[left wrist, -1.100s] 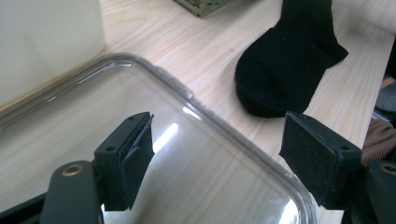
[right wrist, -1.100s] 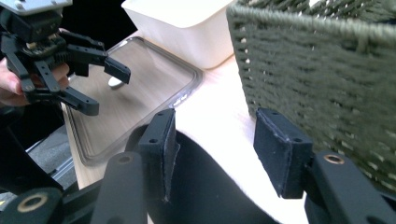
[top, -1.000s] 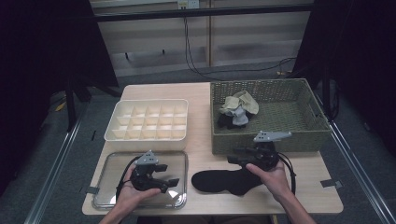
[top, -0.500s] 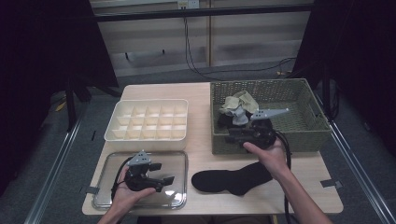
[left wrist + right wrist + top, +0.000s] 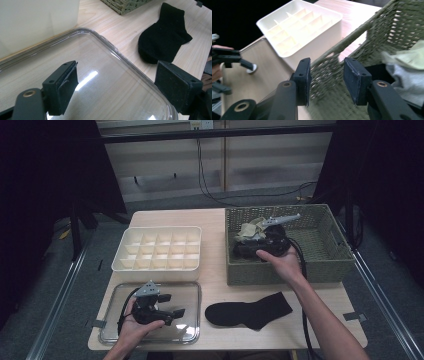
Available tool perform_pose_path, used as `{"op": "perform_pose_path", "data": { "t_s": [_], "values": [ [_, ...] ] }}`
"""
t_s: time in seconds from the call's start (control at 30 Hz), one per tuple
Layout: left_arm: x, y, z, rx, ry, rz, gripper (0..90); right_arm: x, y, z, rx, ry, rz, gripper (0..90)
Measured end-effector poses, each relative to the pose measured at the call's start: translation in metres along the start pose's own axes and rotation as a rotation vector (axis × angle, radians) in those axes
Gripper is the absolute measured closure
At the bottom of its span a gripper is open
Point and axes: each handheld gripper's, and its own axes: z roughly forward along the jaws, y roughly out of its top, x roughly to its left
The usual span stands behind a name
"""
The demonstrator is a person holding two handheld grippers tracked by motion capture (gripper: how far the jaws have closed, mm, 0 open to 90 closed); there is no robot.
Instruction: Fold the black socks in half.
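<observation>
A black sock point(image 5: 249, 310) point(image 5: 165, 37) lies flat on the wooden table, in front of the woven basket point(image 5: 320, 265). My right gripper point(image 5: 243, 249) point(image 5: 327, 80) is low inside the basket's left end, open, with nothing between its pads and the basket wall point(image 5: 362, 42) just beyond them. A pale green sock point(image 5: 250, 229) point(image 5: 408, 56) and a grey sock point(image 5: 405, 83) lie bunched right beside it. My left gripper point(image 5: 172, 315) point(image 5: 117, 82) hovers over the clear tray point(image 5: 192, 292) point(image 5: 117, 52), wide open and empty.
A white divided organizer point(image 5: 157, 250) point(image 5: 299, 27) stands behind the tray, left of the basket. The right gripper view also shows the left gripper point(image 5: 234, 60) far off at its left. Black cables trail from both grippers toward the table's front edge.
My right gripper rose from the black sock near the front edge and moved back into the basket's left end. The sock stayed on the table. My left gripper barely shifted.
</observation>
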Motion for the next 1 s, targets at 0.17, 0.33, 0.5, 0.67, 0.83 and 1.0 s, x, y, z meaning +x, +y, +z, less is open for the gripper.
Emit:
{"op": "perform_pose_path", "data": {
  "t_s": [0.17,0.33,0.5,0.67,0.83,1.0],
  "values": [
    [0.001,0.000,-0.001,-0.003,0.000,0.006,18.1,-0.011,0.014,0.011,0.029,-0.026,-0.004,57.7],
    [0.002,0.000,-0.002,-0.003,0.003,0.005,18.1,-0.022,0.021,0.023,0.065,-0.050,0.007,58.0],
    [0.002,0.000,-0.001,-0.002,0.002,0.004,18.2,-0.036,0.025,0.038,0.103,-0.068,0.023,59.7],
    [0.003,0.001,-0.001,-0.001,0.003,0.006,18.2,-0.045,0.029,0.053,0.168,-0.083,0.019,61.8],
    [0.003,0.000,-0.001,-0.006,0.005,0.001,18.2,-0.056,0.029,0.072,0.227,-0.093,0.032,62.4],
    [0.005,0.000,-0.002,0.000,0.009,0.001,18.2,-0.061,0.029,0.087,0.306,-0.104,0.038,64.5]
  ]
}}
